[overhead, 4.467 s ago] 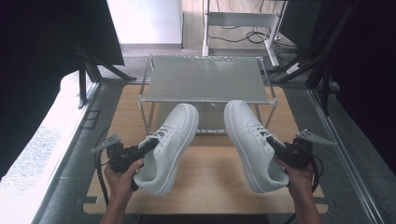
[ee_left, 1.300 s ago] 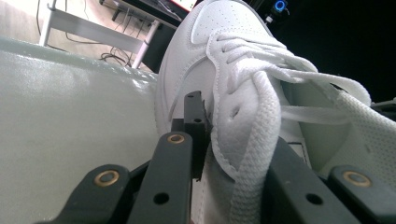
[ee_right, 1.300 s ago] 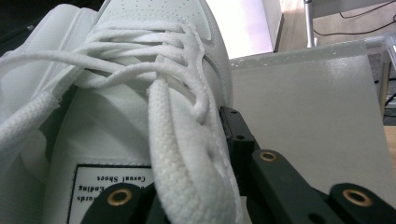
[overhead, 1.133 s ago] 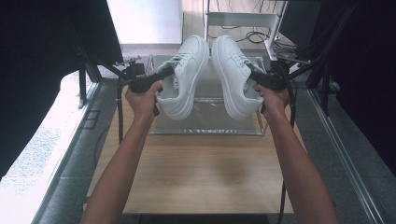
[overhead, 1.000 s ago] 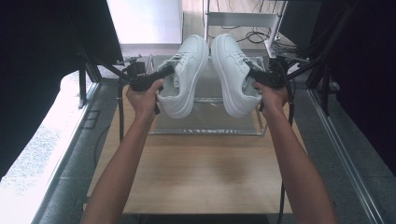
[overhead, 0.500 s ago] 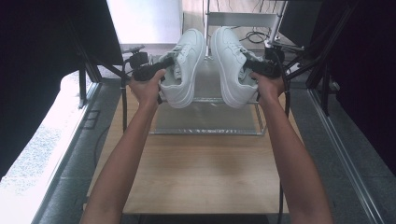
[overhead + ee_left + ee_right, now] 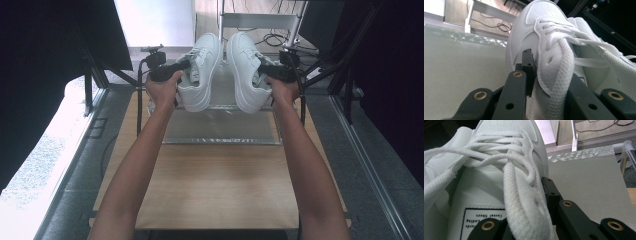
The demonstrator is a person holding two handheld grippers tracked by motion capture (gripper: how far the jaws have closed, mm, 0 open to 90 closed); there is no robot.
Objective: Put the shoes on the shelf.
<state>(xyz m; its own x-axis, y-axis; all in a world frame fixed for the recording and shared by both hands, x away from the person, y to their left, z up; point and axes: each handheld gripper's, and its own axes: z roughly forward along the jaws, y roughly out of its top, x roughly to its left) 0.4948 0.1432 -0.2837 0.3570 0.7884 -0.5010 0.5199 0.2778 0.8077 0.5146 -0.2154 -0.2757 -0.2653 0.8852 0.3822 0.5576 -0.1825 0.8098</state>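
Left gripper (image 7: 549, 97) clamped on the side wall of a white shoe (image 7: 544, 45), one black jaw outside the upper, the other inside the opening beneath a thick flat lace (image 7: 562, 75). Toe perforated, pointing away and up. Second white shoe (image 7: 604, 62) just beside it on the right, laces trailing across. Pale mesh shelf (image 7: 461, 57) below. Beyond, a grey metal frame (image 7: 491, 10) and cables (image 7: 499, 25) on the floor.

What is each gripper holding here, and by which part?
The left gripper clamps the left white sneaker by its side wall at the opening; the right gripper clamps the right white sneaker likewise.
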